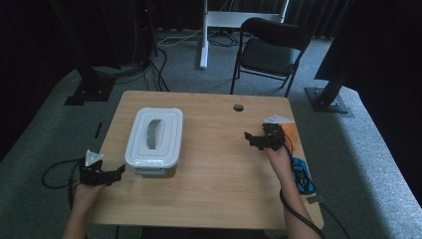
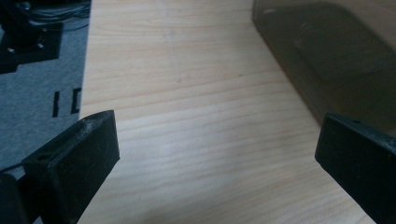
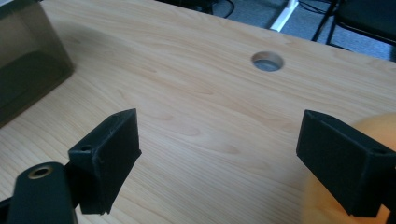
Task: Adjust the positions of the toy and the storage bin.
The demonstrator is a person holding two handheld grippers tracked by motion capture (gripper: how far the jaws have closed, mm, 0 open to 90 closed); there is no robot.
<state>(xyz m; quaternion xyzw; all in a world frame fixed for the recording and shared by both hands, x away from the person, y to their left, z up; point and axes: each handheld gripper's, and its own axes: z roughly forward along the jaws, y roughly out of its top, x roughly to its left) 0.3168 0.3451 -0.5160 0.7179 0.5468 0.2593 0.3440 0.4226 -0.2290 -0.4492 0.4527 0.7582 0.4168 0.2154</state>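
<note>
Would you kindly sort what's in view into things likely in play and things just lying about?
Likely in play:
lidded box
left gripper, open
right gripper, open
orange thing

Lying about:
chair
blue thing

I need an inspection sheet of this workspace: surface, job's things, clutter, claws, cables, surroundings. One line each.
Surface: light wooden table, round cable hole near the far edge.
Job's things: white rectangular plastic storage box with grey handle, lid on, on the table's left part.
Clutter: orange object beside the right claw; blue object at the right edge, unclear what.
Claws: left claw open, empty, near the box's front corner; right claw open, empty.
Cables: black cable trailing from the left claw; cables on the floor behind.
Surroundings: grey carpet, black folding chair, black frame posts.
</note>
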